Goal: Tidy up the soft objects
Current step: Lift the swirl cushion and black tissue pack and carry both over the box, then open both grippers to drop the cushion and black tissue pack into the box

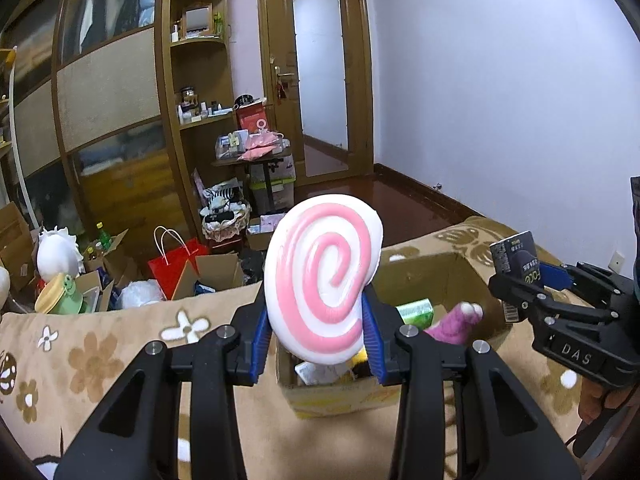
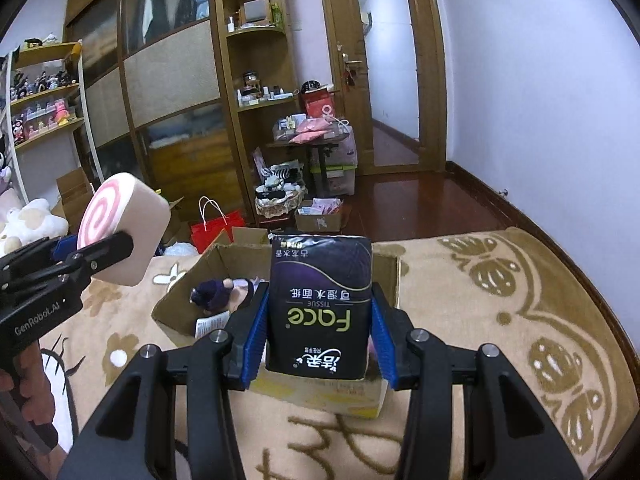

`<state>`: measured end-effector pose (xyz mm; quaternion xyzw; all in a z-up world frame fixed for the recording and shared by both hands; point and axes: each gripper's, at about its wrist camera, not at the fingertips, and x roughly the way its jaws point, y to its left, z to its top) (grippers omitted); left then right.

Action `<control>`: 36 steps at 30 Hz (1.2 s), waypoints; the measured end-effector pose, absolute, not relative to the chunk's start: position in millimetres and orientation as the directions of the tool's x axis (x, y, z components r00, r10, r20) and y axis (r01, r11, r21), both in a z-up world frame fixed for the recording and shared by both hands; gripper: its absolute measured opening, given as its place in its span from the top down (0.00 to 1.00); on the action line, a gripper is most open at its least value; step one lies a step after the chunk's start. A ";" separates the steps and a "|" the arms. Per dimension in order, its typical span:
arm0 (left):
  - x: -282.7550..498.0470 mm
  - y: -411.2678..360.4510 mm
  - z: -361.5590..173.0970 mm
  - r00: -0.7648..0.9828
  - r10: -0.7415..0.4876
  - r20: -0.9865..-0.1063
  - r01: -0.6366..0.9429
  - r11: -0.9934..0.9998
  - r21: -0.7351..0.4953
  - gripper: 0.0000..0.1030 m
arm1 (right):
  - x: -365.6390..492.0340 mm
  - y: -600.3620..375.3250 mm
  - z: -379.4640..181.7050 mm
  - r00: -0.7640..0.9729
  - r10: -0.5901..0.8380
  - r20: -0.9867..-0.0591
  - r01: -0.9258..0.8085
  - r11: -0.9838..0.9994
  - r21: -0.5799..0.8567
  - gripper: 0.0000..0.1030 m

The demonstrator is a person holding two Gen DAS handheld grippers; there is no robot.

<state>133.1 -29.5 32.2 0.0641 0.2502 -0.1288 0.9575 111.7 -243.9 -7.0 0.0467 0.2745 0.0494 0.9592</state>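
My left gripper [image 1: 316,340] is shut on a soft white disc with a pink swirl [image 1: 324,276] and holds it above the near left of an open cardboard box [image 1: 424,268] on the bed. The disc also shows in the right wrist view [image 2: 120,228]. My right gripper [image 2: 320,336] is shut on a black pack of Face tissues [image 2: 320,304] above the same box [image 2: 180,300]. In the left wrist view that gripper [image 1: 520,276] is at the right, over the box's right rim. Inside the box lie a pink plush [image 1: 452,324], a green pack [image 1: 416,310] and a dark doll [image 2: 216,292].
The box stands on a beige flowered blanket [image 1: 100,352]. Beyond the bed lie a red bag [image 1: 172,260], cardboard boxes, plush toys [image 1: 56,256] and a cluttered small table [image 1: 256,152]. Shelves and a wardrobe stand at the left, a wooden door [image 1: 316,72] at the back.
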 end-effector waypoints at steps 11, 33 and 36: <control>164.8 -34.8 6.5 0.800 -0.236 -0.552 0.298 0.954 0.023 0.62 | 137.7 -243.3 -15.3 0.832 0.163 -0.531 -0.103 0.985 0.141 0.52; 182.5 -40.6 -34.8 0.747 -0.230 -0.624 0.313 0.949 0.025 0.32 | 159.2 -250.1 -52.8 0.782 0.253 -0.569 -0.117 0.957 0.264 0.39; 181.4 -35.3 -35.6 0.746 -0.216 -0.630 0.298 0.954 0.025 0.28 | 158.2 -250.7 -52.1 0.782 0.258 -0.568 -0.119 0.956 0.270 0.38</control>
